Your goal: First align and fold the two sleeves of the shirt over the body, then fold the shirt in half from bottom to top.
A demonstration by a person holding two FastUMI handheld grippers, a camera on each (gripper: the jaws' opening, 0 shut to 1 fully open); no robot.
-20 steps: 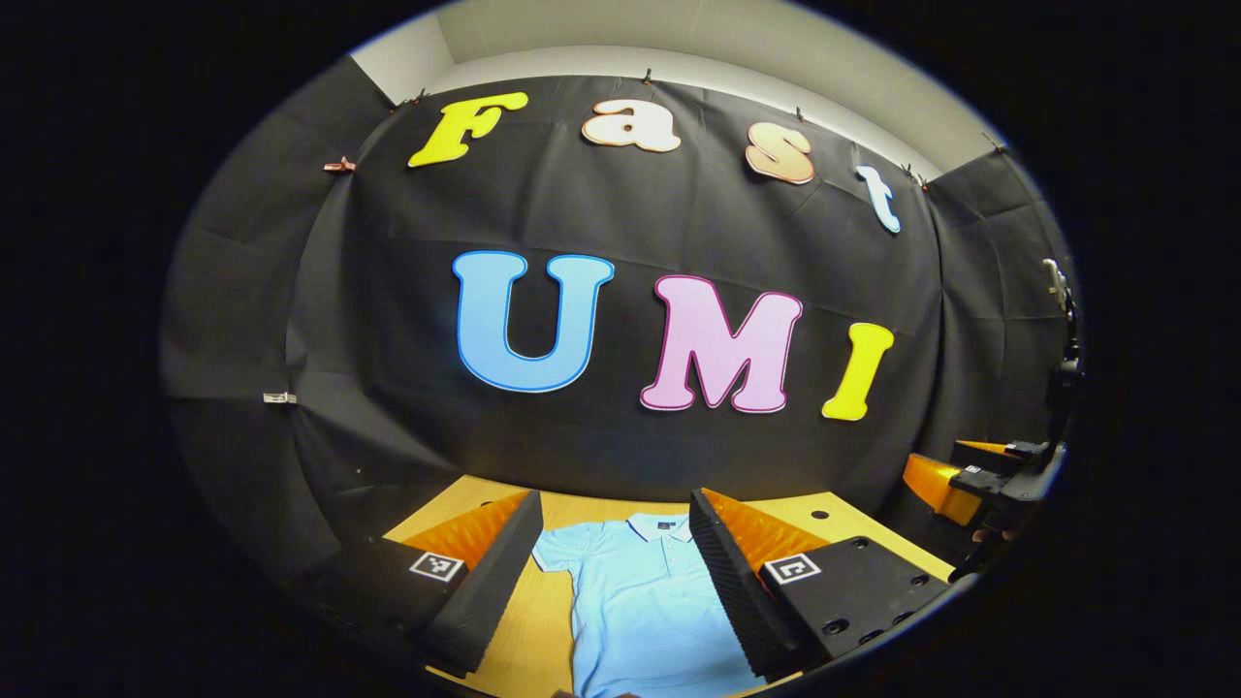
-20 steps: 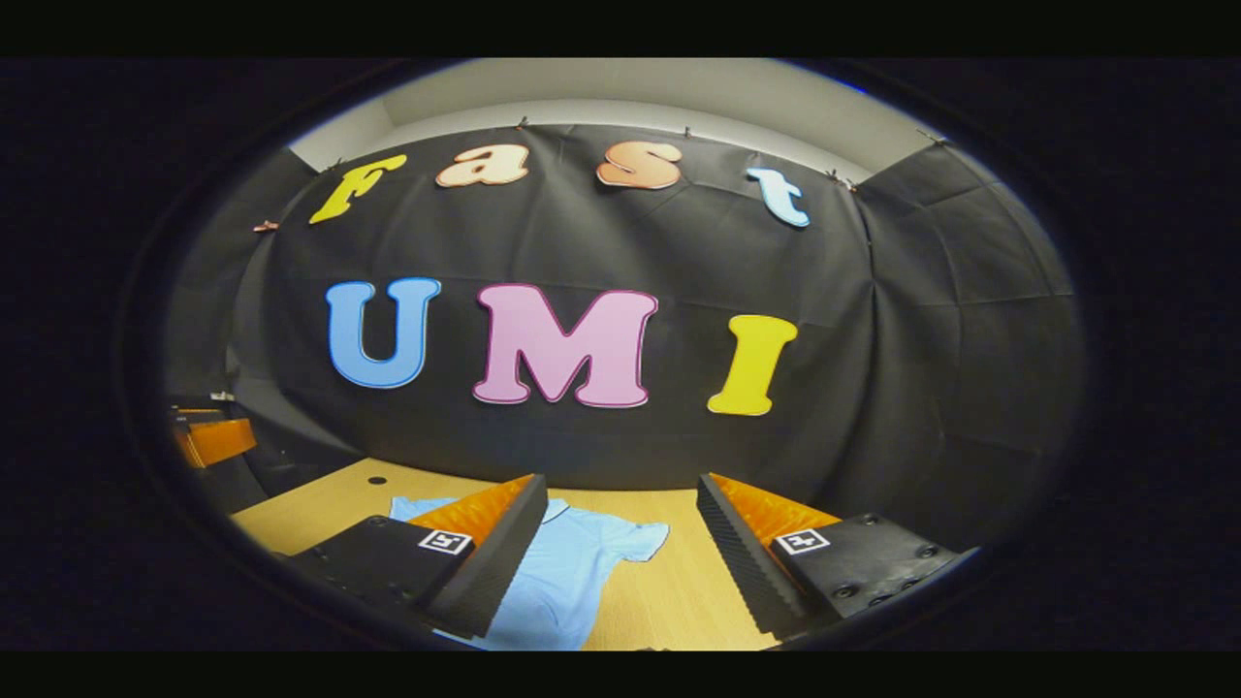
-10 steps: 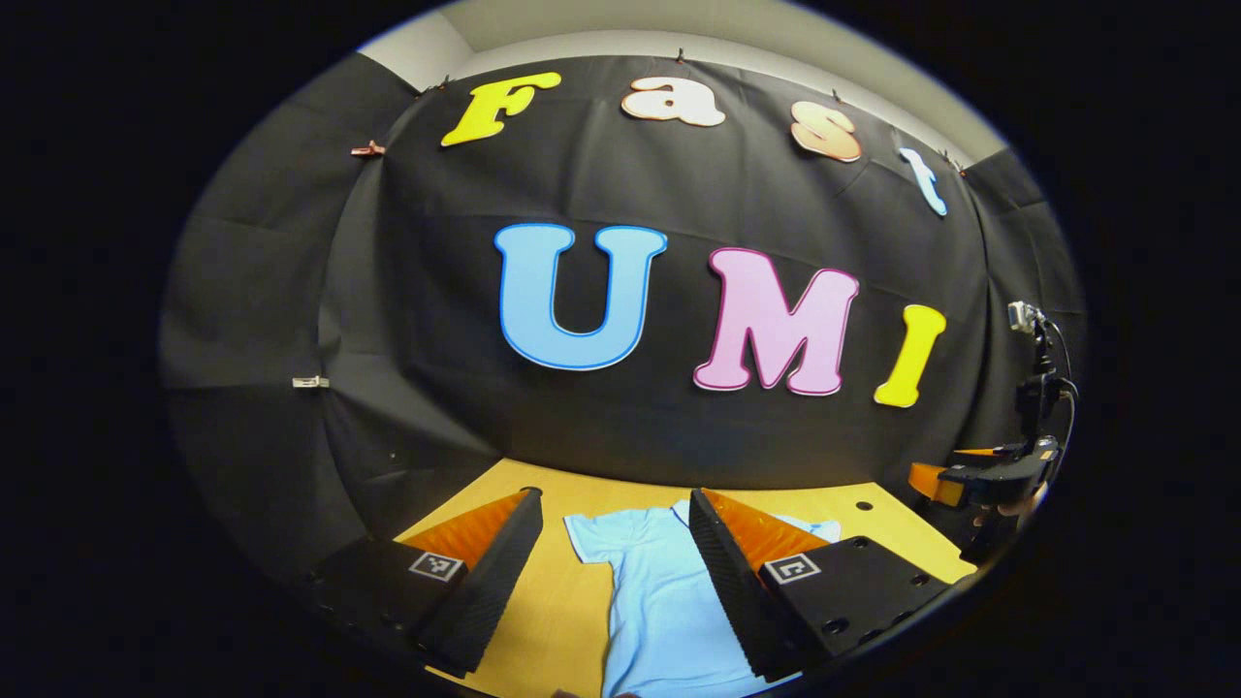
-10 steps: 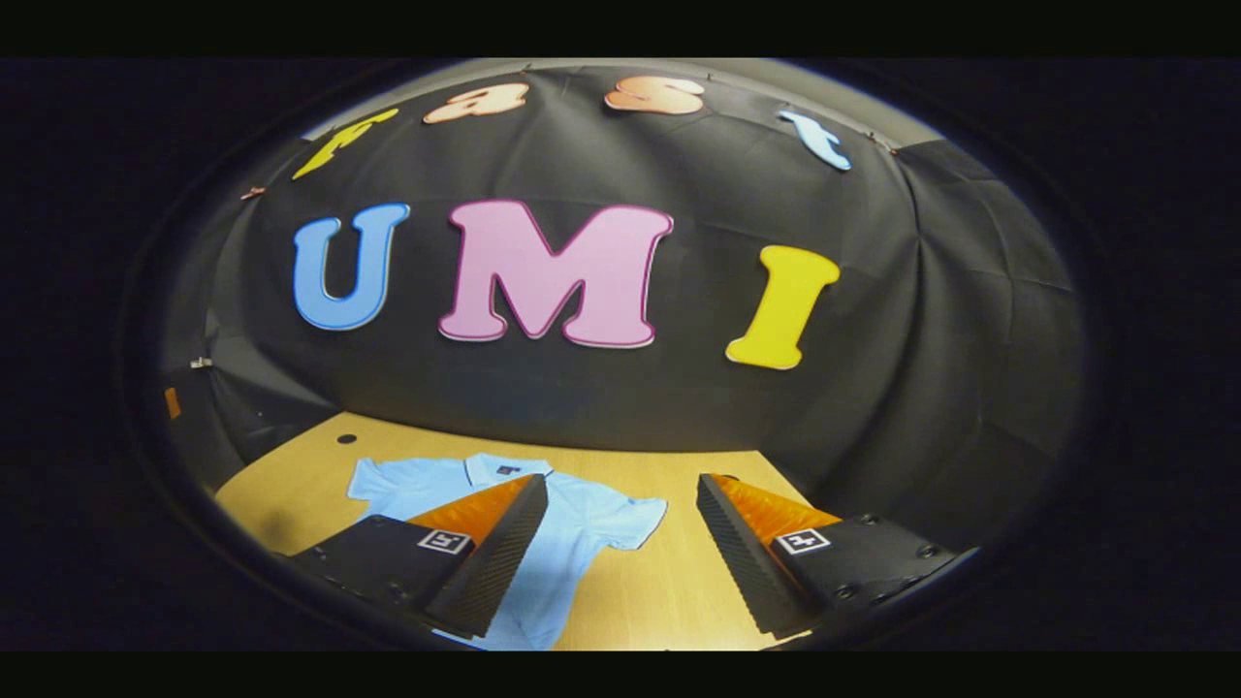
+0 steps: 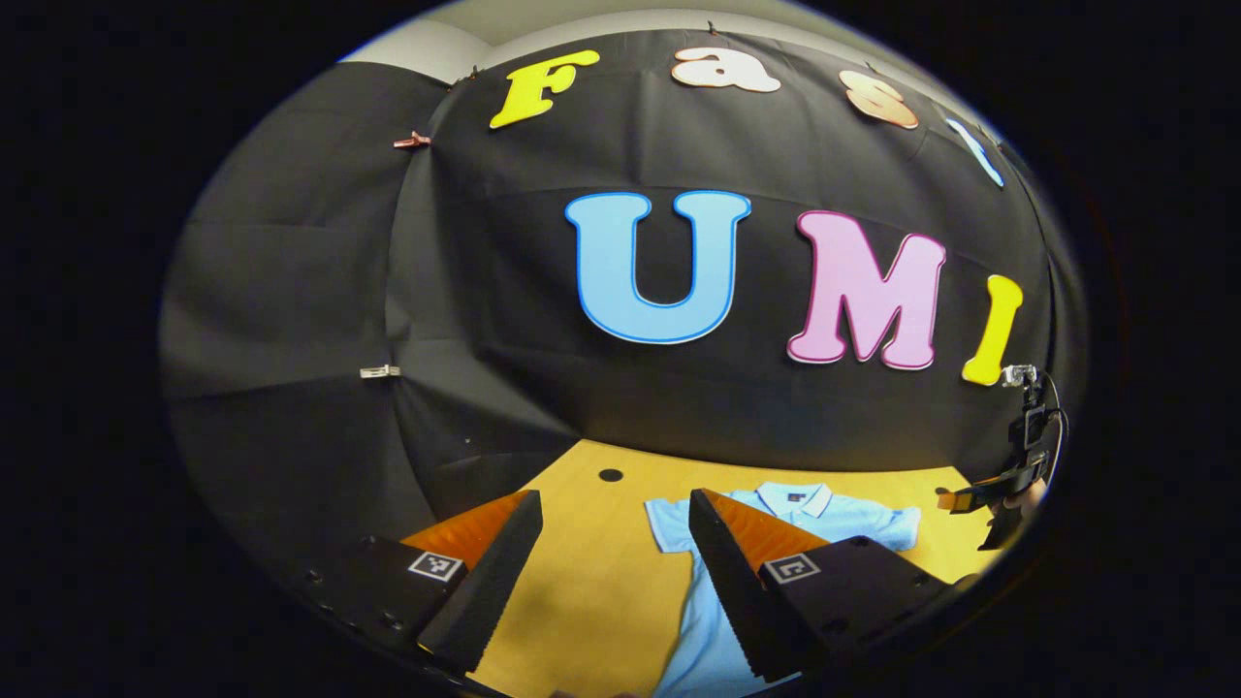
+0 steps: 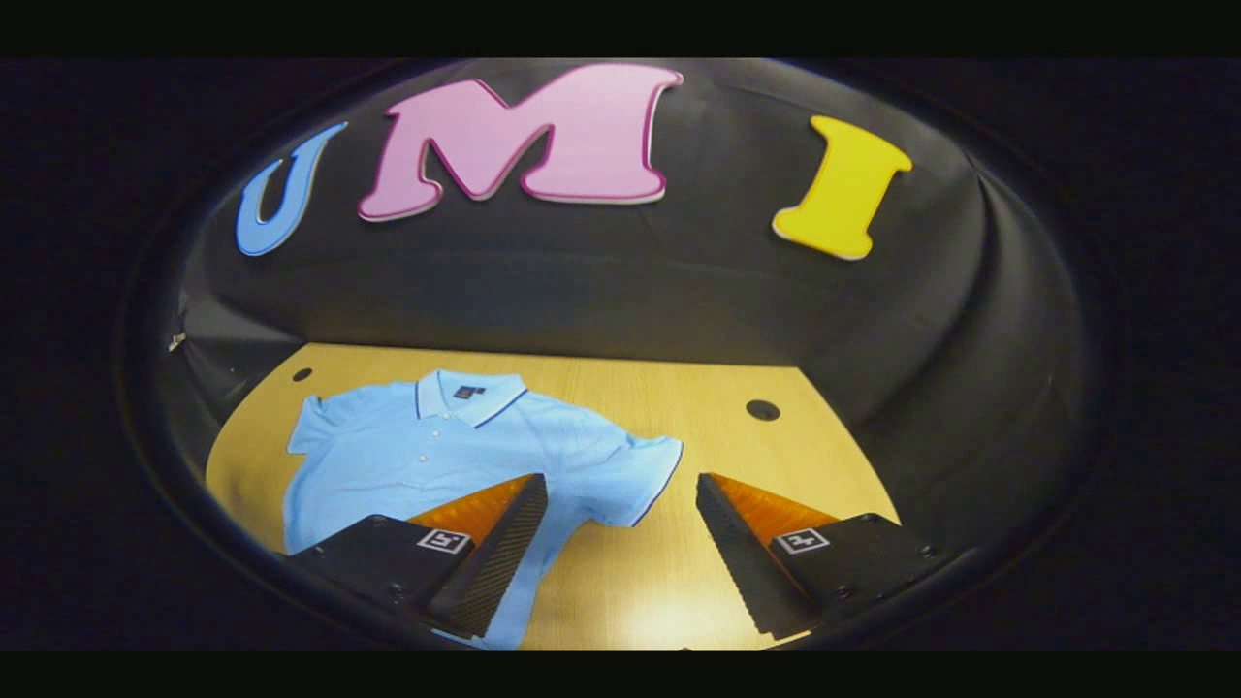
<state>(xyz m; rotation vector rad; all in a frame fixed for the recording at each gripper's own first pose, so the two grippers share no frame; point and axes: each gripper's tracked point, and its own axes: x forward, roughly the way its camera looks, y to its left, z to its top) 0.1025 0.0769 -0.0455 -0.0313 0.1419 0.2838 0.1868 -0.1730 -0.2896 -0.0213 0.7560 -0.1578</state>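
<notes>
Wooden table (image 6: pixel 679 582): shirt (image 6: pixel 427 456) flat, partly behind right gripper's (image 6: pixel 620 553) spread fingers.

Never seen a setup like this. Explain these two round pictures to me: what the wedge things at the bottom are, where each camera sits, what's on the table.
A person holds a two-finger gripper in each hand, each carrying a camera that looks along its own fingers. The wedges at the bottom are those fingers. The left gripper and the right gripper are both open and hold nothing. A light blue polo shirt lies flat on the wooden table, collar towards the wall, sleeves spread, not yet folded. At the left gripper view's far right edge you see the other gripper.
</notes>
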